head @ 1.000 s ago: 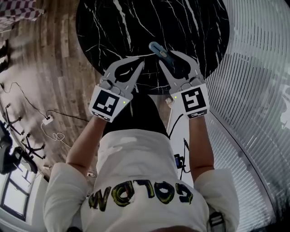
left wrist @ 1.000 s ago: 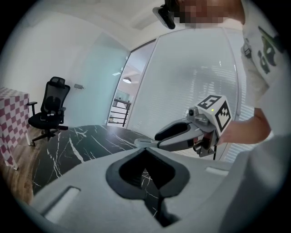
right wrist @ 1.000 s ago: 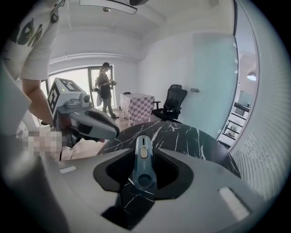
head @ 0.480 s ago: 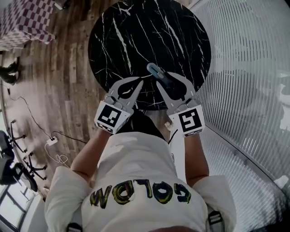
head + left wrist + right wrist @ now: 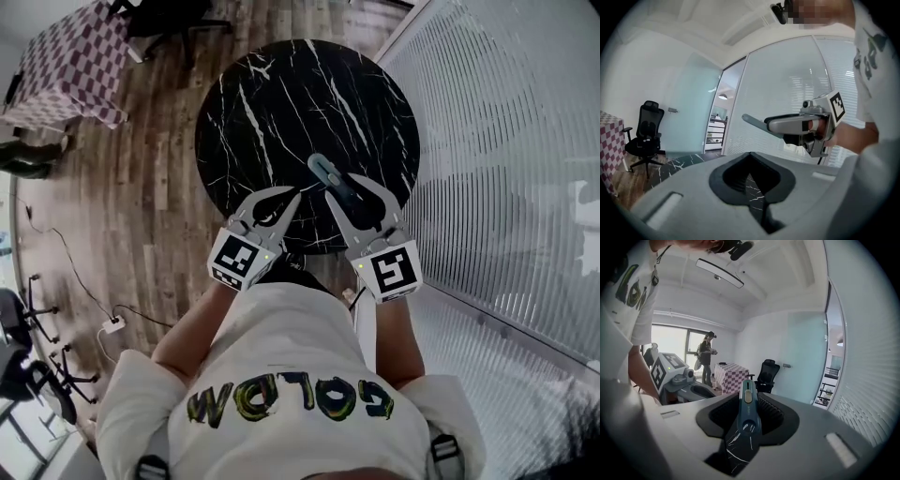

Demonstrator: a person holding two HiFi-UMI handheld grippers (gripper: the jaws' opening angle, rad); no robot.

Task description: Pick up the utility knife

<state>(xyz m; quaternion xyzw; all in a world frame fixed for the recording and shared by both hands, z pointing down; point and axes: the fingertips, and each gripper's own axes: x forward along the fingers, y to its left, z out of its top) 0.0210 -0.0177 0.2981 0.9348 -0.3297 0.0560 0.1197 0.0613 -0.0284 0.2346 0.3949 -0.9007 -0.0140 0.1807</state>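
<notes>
The utility knife (image 5: pixel 325 172) is dark teal with a pale slider. My right gripper (image 5: pixel 342 186) is shut on it, and the knife's end sticks out past the fingertips. In the right gripper view the knife (image 5: pixel 746 414) lies lengthwise between the jaws. The left gripper view shows the knife (image 5: pixel 754 123) held level in the air. My left gripper (image 5: pixel 292 194) is beside it on the left, shut with nothing between its jaws. Both grippers hang well above the round black marble table (image 5: pixel 281 103).
A checkered tablecloth (image 5: pixel 70 66) covers a table at the far left. A black office chair (image 5: pixel 644 136) stands by a glass wall. Ribbed blinds (image 5: pixel 506 141) run along the right. A person (image 5: pixel 707 357) stands far back. Cables (image 5: pixel 112 323) lie on the wooden floor.
Both grippers have risen, so the table looks smaller and lies farther below. The knife stays in the right gripper's jaws. The left gripper stays shut and empty.
</notes>
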